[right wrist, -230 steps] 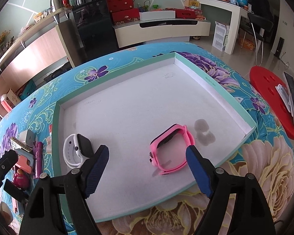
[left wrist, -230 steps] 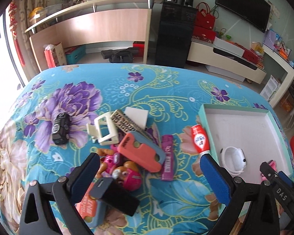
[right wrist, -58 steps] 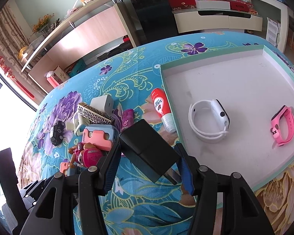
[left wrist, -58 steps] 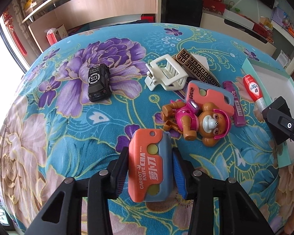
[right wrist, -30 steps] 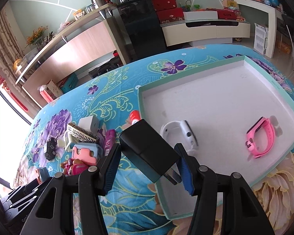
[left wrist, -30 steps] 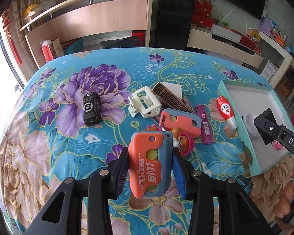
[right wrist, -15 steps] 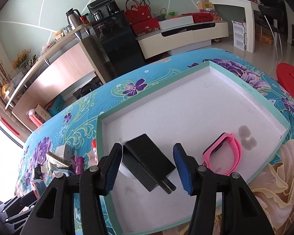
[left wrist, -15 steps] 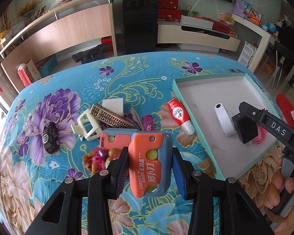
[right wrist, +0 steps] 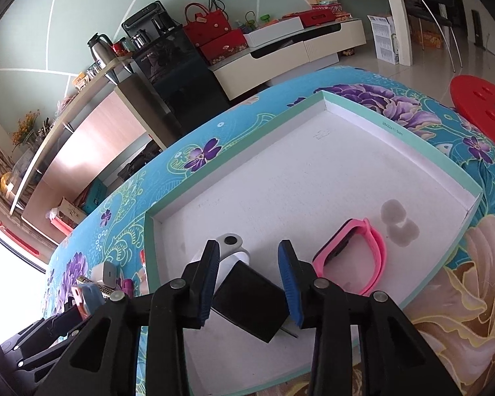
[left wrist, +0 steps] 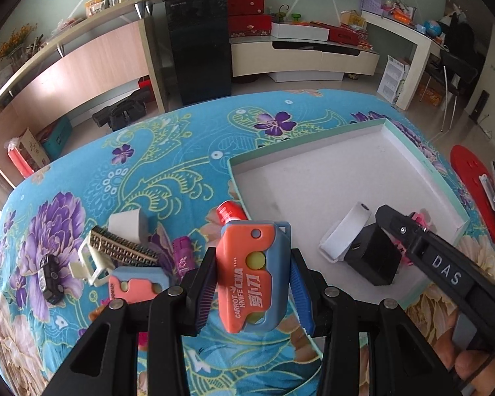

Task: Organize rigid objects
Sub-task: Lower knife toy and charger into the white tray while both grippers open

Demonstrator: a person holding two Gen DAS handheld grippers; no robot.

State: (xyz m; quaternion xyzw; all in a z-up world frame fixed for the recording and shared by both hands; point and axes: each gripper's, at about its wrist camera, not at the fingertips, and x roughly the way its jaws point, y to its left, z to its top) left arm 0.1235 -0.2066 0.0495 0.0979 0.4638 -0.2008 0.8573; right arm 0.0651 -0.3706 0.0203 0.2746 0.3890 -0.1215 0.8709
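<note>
Clamped between the blue pads of the left claw (left wrist: pixel 251 285) is an orange-and-blue carrot knife toy (left wrist: pixel 252 274), held upright above the counter (left wrist: pixel 168 161) with its floral cloth. Ahead and to the right of that claw, the mint-rimmed tray (left wrist: pixel 422 165) is seen. Within the tray, the right claw (right wrist: pixel 250 283) is positioned over a black charger (right wrist: pixel 250 307); its pads stand a little apart on either side of the charger, and whether they press it cannot be told. A white watch (right wrist: pixel 229 247) lies just ahead-left of the right claw, touching the charger, and a pink watch (right wrist: pixel 359 254) lies to its right. Left of the left claw, a second knife toy (left wrist: pixel 135 285), a white clip (left wrist: pixel 92 264), a patterned comb (left wrist: pixel 122 250) and a black toy car (left wrist: pixel 51 279) are scattered on the counter.
</note>
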